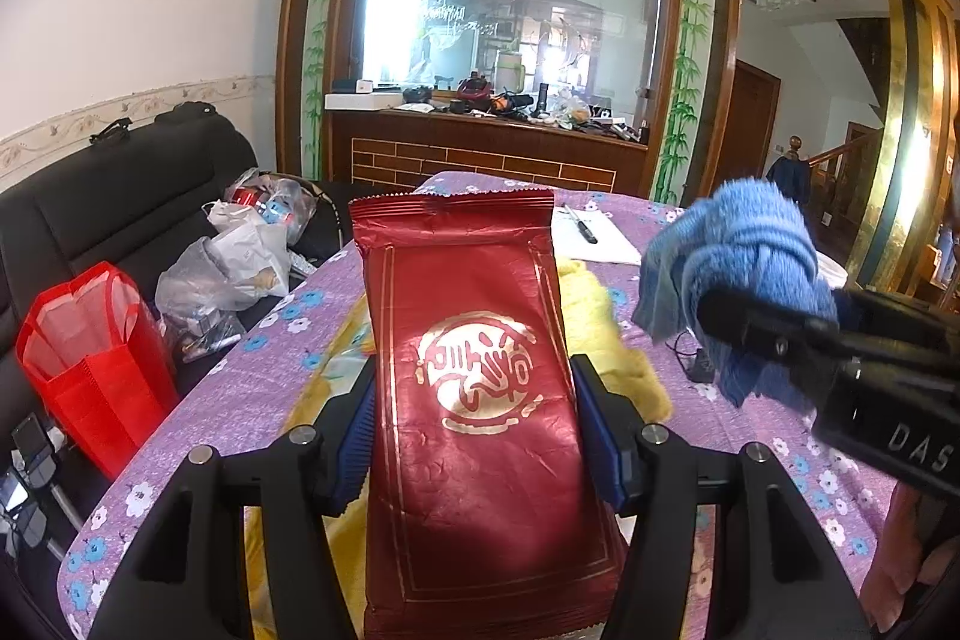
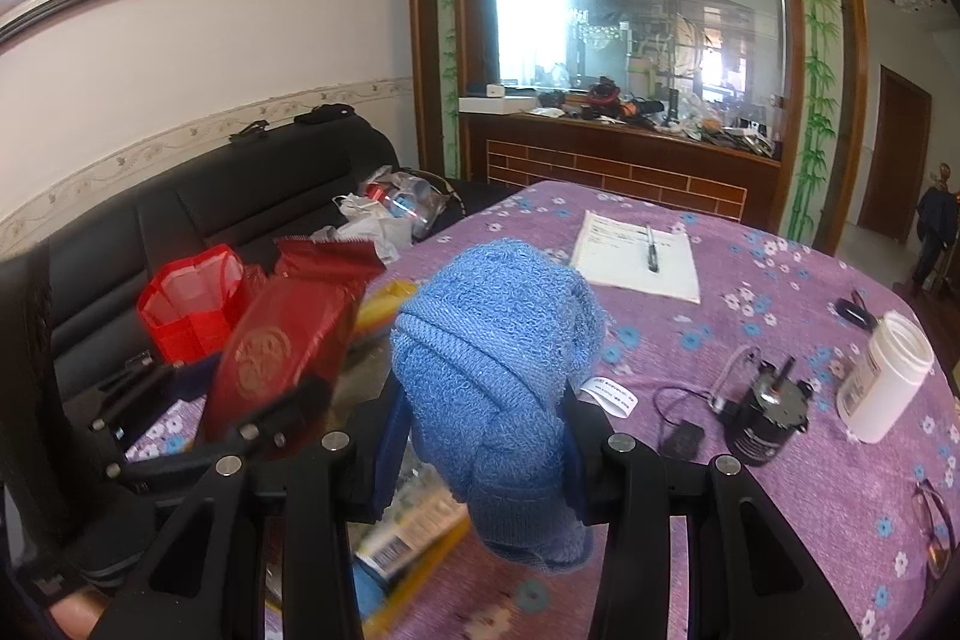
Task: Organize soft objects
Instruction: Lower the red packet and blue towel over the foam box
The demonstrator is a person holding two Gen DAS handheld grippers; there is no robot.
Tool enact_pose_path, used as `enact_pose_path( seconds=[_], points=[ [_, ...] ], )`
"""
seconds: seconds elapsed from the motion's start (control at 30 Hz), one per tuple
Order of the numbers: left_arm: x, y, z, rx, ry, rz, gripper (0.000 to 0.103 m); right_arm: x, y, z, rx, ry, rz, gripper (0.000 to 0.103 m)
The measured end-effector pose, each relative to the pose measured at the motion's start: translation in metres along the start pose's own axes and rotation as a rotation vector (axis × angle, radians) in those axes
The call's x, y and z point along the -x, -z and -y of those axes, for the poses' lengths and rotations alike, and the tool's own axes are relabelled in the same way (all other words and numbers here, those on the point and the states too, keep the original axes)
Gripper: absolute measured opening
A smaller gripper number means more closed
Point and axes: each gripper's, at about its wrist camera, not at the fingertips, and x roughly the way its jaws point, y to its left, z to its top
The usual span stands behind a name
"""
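The worktop carries a purple floral cloth. Above it, the left gripper is clamped on a red foil packet, held upright. The right gripper is clamped on a bunched blue towel, just beside the packet.

Table w/ purple floral cloth carries white paper sheet w/ a pen on it, black cylindrical device w/ cable, white jar at right, glasses nr right edge, yellow cloth on left part.
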Motion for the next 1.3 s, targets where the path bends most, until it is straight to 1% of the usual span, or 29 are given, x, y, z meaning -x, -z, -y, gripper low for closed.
enact_pose_path(
  seconds=[0.4,0.73,1.03,1.3],
  points=[
    [-0.005,0.008,-0.022,0.024,-0.013,-0.035,0.059,-0.037,-0.011,-0.01,-0.036,-0.05,-0.043,0.047],
    [-0.015,0.011,-0.023,0.018,0.002,-0.066,0.059,-0.067,-0.014,-0.003,-0.097,-0.069,-0.094,0.047],
    [-0.021,0.012,-0.023,0.013,0.0,-0.083,0.059,-0.089,-0.013,0.005,-0.14,-0.084,-0.132,0.047],
    [-0.025,0.011,-0.021,0.001,-0.015,-0.092,0.059,-0.104,-0.013,0.014,-0.178,-0.098,-0.155,0.047]
  ],
)
